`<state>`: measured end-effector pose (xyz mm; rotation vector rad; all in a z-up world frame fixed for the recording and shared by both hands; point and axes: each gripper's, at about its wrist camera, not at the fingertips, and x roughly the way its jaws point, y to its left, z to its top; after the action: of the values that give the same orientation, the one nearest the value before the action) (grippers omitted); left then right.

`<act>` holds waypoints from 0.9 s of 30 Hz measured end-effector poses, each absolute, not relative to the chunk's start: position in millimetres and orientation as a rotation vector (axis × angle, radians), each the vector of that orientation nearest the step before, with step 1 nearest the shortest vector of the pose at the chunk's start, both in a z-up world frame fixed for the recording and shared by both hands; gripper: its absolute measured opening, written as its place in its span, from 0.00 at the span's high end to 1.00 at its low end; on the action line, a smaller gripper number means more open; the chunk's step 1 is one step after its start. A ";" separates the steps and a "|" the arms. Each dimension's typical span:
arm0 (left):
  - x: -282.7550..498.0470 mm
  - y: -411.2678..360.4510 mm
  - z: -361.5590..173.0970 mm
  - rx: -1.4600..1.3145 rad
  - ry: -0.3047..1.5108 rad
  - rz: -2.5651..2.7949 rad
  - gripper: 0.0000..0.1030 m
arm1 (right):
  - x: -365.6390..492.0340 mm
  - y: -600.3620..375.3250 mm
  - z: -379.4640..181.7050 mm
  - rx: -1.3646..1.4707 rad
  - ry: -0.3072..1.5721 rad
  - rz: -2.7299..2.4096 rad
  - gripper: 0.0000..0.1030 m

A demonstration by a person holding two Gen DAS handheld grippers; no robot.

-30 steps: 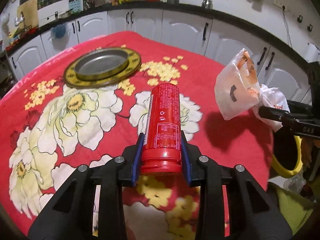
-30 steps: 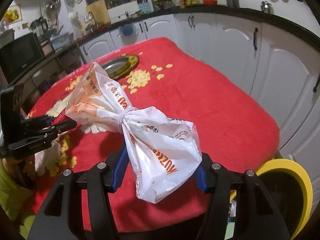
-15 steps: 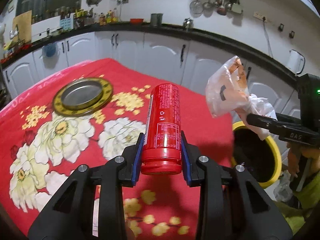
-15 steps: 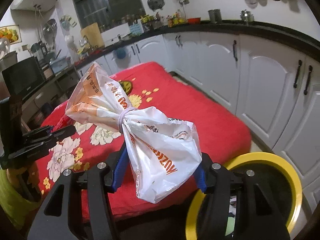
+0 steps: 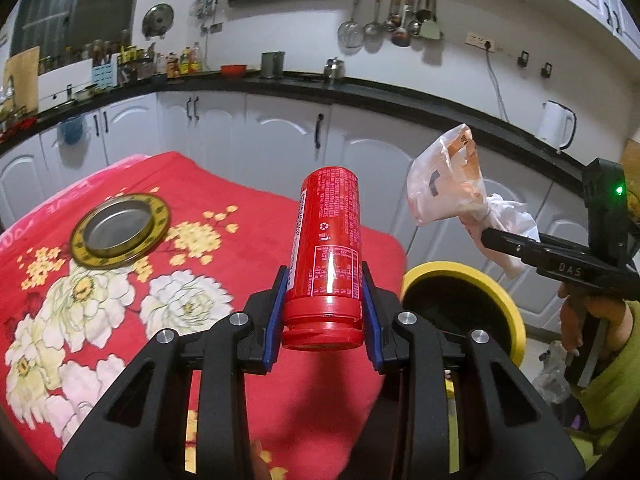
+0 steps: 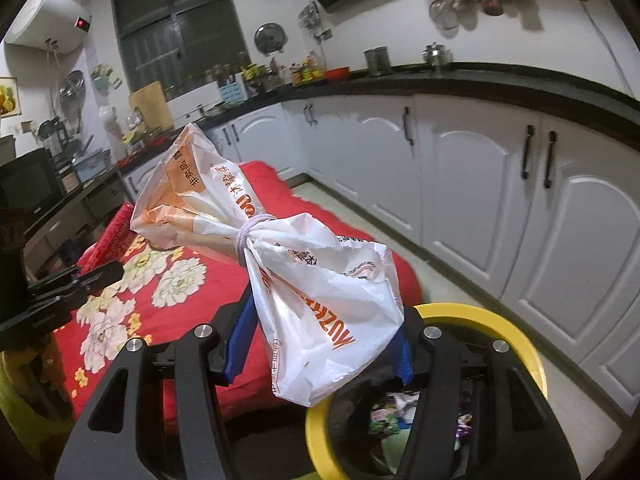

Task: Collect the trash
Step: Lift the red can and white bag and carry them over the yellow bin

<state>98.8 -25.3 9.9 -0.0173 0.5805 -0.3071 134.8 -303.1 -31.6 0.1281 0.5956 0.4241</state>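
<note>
— What have you got in your left gripper [image 5: 325, 312]?

— A red can [image 5: 326, 248], in the centre of the left view. My jaws pinch its lower end from both sides, and it points up and away from me. Below it lies the red flowered cloth [image 5: 120, 280] with a round tin lid [image 5: 119, 230] at the left of the frame.

— And the right gripper [image 6: 320, 344]?

— Its jaws clamp a white and orange plastic bag [image 6: 320, 292], tied at the neck with a band. The bag fills the middle of the right view, its tied top leaning to the upper left.

— Where is the bin?

— The yellow-rimmed bin [image 6: 516, 334] sits at the lower right of the right view, just under the bag, with wrappers inside. In the left view its rim [image 5: 460, 270] shows right of the can.
</note>
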 end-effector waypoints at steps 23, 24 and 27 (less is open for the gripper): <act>100.2 -129.8 5.7 0.045 0.581 -0.515 0.75 | 108.7 -394.3 -44.5 0.151 0.565 0.188 0.47; 100.2 -133.8 3.7 0.050 0.586 -0.523 0.75 | 108.3 -396.2 -45.2 0.146 0.564 0.181 0.47; 100.2 -144.3 -1.3 0.061 0.599 -0.544 0.75 | 105.0 -401.7 -48.9 0.132 0.563 0.156 0.47</act>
<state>100.2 -144.3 -1.3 0.0611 0.5987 -0.5436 105.0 -401.7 -48.9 0.1316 0.5629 0.1555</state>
